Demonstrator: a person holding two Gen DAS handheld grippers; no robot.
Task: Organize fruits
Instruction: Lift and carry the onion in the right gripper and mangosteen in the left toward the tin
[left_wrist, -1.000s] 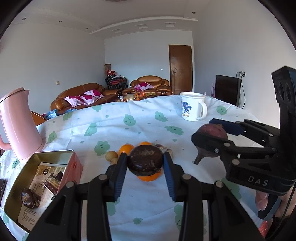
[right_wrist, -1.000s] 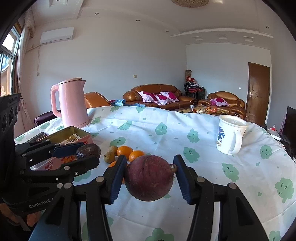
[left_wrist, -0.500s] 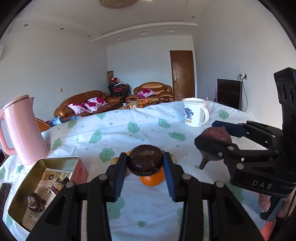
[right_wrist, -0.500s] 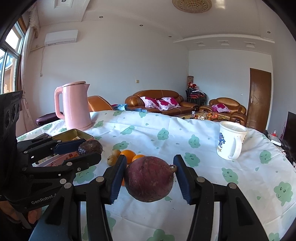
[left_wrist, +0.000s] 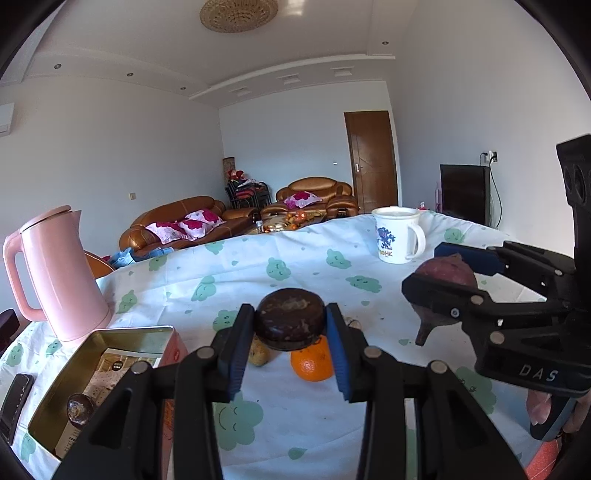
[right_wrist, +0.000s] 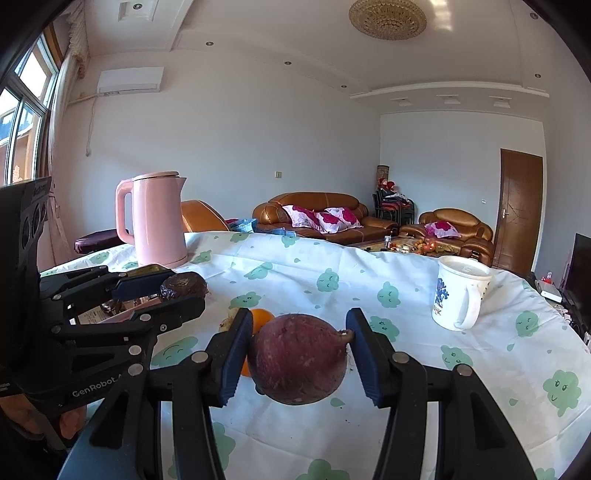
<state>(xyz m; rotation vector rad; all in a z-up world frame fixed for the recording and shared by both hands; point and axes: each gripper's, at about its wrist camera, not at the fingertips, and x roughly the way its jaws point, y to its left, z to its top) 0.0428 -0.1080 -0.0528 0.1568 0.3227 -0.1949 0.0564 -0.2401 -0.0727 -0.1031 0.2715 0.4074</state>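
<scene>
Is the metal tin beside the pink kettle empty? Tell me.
No: the metal tin holds one dark round fruit on a printed sheet.

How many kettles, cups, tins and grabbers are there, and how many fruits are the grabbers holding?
Pink kettle: 1
White mug: 1
Tin: 1
Grippers: 2, left gripper and right gripper
Held fruits: 2, dark brown fruit and purple-red fruit
Total: 7
</scene>
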